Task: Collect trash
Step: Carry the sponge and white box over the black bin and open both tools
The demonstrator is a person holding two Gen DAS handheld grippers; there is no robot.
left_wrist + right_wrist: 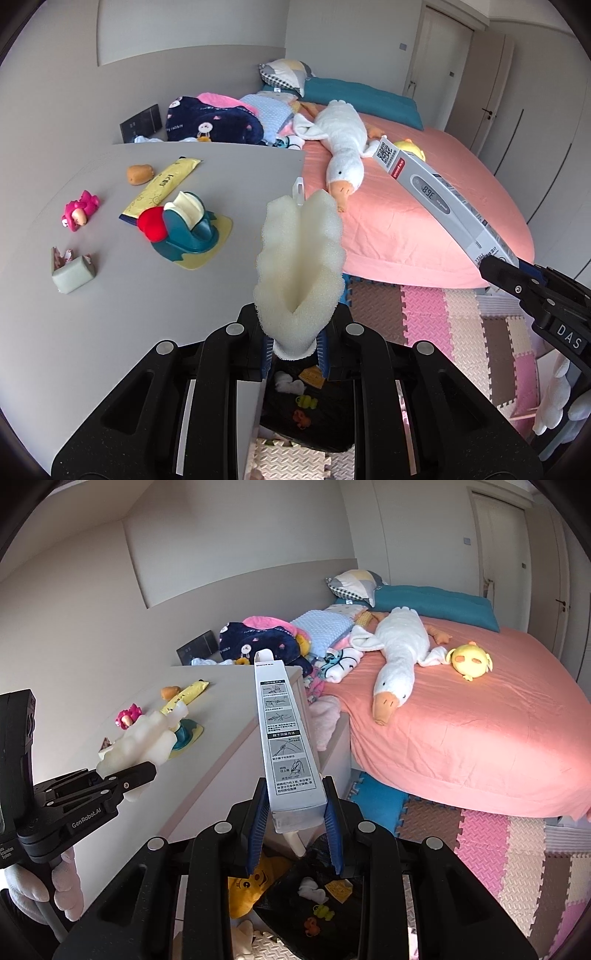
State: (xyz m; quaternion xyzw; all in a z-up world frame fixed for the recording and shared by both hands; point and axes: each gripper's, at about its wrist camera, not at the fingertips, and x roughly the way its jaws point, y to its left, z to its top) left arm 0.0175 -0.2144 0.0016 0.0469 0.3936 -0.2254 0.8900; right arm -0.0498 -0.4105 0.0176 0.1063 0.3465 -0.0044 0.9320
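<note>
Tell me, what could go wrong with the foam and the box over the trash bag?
The long thermometer box is pinched only at its bottom end by the right gripper, so it might tip and miss the black bag. The foam piece in the left gripper is squashy and could slip out.

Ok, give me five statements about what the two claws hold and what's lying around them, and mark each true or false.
1. The left claw is shut on a piece of white foam. True.
2. The right claw holds a yellow tube. False: it grips a long white box; the yellow tube lies on the grey table.
3. The white goose toy lies on the pink bed. True.
4. The pink toy figure is on the bed. False: it sits on the table.
5. A black bag with scraps in it shows below both claws. True.
</note>
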